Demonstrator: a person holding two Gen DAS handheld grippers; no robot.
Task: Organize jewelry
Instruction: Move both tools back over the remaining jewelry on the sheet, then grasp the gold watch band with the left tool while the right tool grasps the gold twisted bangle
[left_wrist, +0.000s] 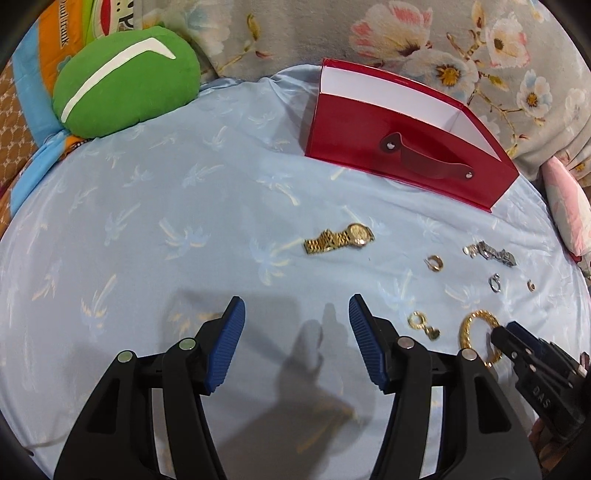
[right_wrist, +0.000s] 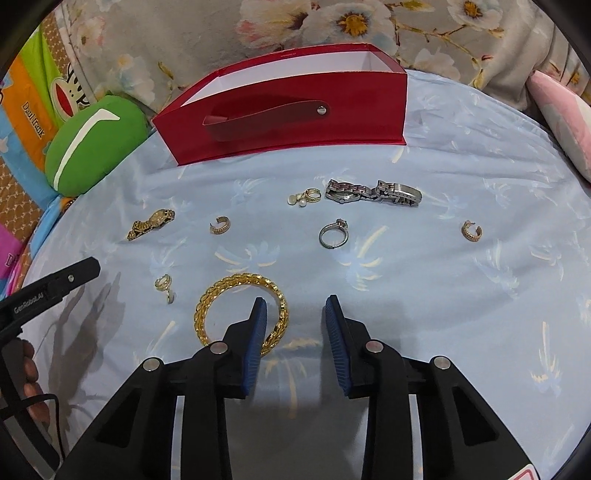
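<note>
Your right gripper (right_wrist: 295, 306) stands open, one finger inside the gold bangle (right_wrist: 242, 310) near the bedsheet's (right_wrist: 461, 295) front edge; straddle its rim before closing.

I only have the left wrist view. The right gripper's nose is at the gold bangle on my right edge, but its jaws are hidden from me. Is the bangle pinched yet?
Observer: Not yet. The right gripper is open. One finger sits inside the gold bangle and the other outside, so the rim lies between the pads, with a clear gap to the outer one.
Operator: And the small blob at the left end of the silver band?
Observer: That's a gold earring with pearls, lying close beside the end of the silver link band.
</note>
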